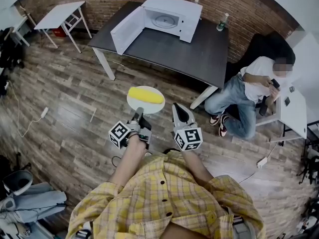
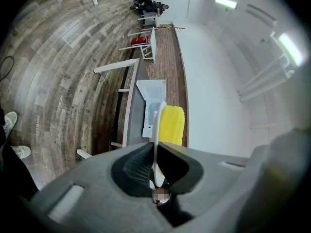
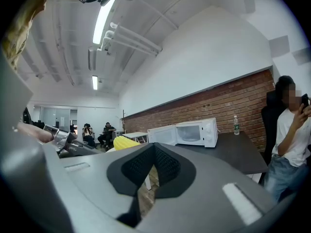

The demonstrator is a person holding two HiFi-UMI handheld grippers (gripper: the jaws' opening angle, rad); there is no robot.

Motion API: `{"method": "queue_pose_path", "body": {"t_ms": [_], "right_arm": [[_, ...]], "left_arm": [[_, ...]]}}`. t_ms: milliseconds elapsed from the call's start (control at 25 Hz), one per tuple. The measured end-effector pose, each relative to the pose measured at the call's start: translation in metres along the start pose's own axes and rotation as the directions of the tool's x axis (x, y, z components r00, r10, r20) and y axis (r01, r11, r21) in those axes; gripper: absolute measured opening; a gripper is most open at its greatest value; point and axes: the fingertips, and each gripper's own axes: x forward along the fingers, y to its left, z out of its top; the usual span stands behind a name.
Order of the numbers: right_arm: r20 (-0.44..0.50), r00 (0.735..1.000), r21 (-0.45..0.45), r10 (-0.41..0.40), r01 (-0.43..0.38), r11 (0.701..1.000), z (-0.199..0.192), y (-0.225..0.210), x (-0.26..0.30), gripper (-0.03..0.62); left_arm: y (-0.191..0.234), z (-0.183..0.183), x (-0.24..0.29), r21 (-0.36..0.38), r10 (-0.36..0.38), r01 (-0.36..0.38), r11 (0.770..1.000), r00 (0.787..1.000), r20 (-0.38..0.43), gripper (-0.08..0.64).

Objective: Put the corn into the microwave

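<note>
Corn lies on a white plate at frame centre. The left claw pinches the plate's rim, and the right claw is closed and empty.

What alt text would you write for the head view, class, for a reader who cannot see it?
Seen from above, the left gripper grips the rim of a white plate carrying a corn cob, the right gripper shut and empty beside it. Ahead, a white microwave stands with its door open on a dark table.

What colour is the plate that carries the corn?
White; the plate shows best in the head view.
</note>
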Motion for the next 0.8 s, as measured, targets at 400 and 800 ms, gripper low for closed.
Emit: {"method": "queue_pose_path", "body": {"t_ms": [400, 800], "right_arm": [[-0.018, 0.999, -0.013, -0.035, 0.035, 0.999, -0.01, 0.014, -0.002, 0.003], [-0.004, 0.999, -0.028, -0.054, 0.054, 0.998, -0.009, -0.013, 0.012, 0.003]], "left_arm": [[0.008, 0.016, -0.006, -0.007, -0.009, 0.009, 1.0, 1.0, -0.026, 0.018], [0.012, 0.013, 0.025, -0.03, -0.016, 0.015, 0.999, 0.999, -0.038, 0.018]]}}
